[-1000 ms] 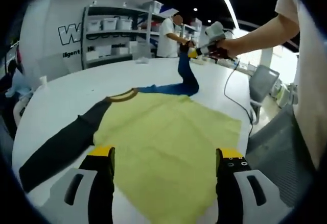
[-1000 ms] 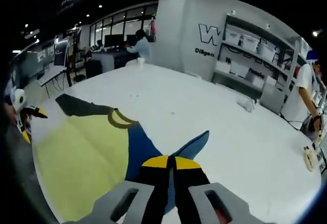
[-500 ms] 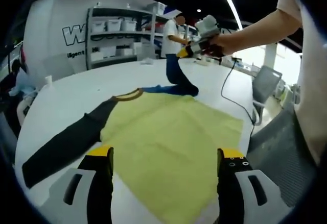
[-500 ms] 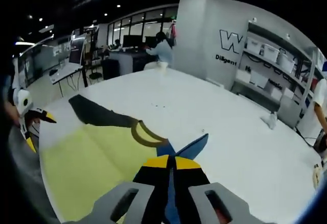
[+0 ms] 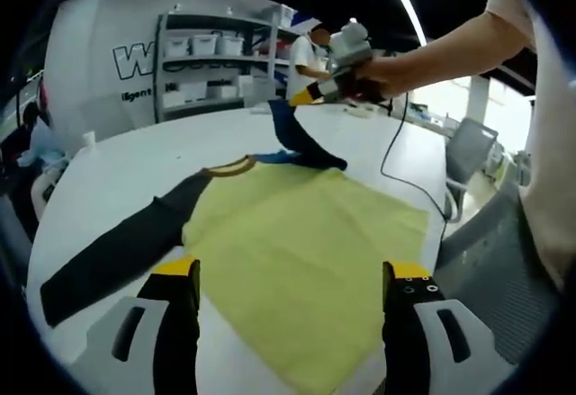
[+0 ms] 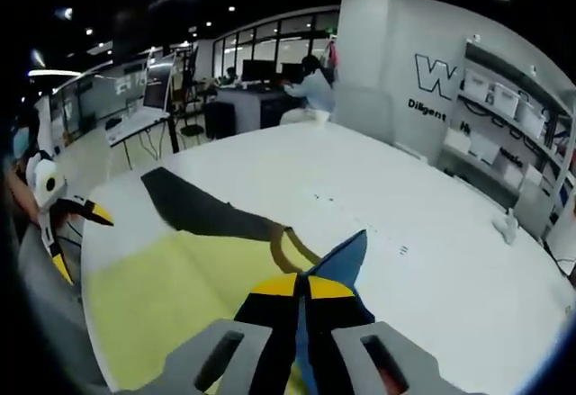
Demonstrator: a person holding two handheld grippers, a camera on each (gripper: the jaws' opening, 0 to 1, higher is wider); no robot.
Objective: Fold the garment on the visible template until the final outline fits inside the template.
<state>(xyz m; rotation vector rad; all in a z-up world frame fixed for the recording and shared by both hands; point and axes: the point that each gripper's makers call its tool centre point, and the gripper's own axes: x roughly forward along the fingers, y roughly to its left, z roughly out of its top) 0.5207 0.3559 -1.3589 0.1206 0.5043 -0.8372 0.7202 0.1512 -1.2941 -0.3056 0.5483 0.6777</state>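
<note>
Now the right gripper (image 5: 310, 94), jaws pinched on the blue sleeve (image 5: 297, 136), holds it up at twelve o'clock over the yellow garment (image 5: 306, 251) spread on the white table (image 5: 117, 166), while the left gripper (image 5: 286, 273) hovers spread at six o'clock, nearer the hem

The left gripper (image 5: 288, 278) is covering part of the shirt's (image 5: 306, 251) near hem between and under its open jaws. The right gripper (image 6: 302, 289) is hiding the pinched end of the blue sleeve (image 6: 346, 253) behind its closed jaws. Ahead of it, shelf bins (image 6: 504, 98) are looking too small to read.
</note>
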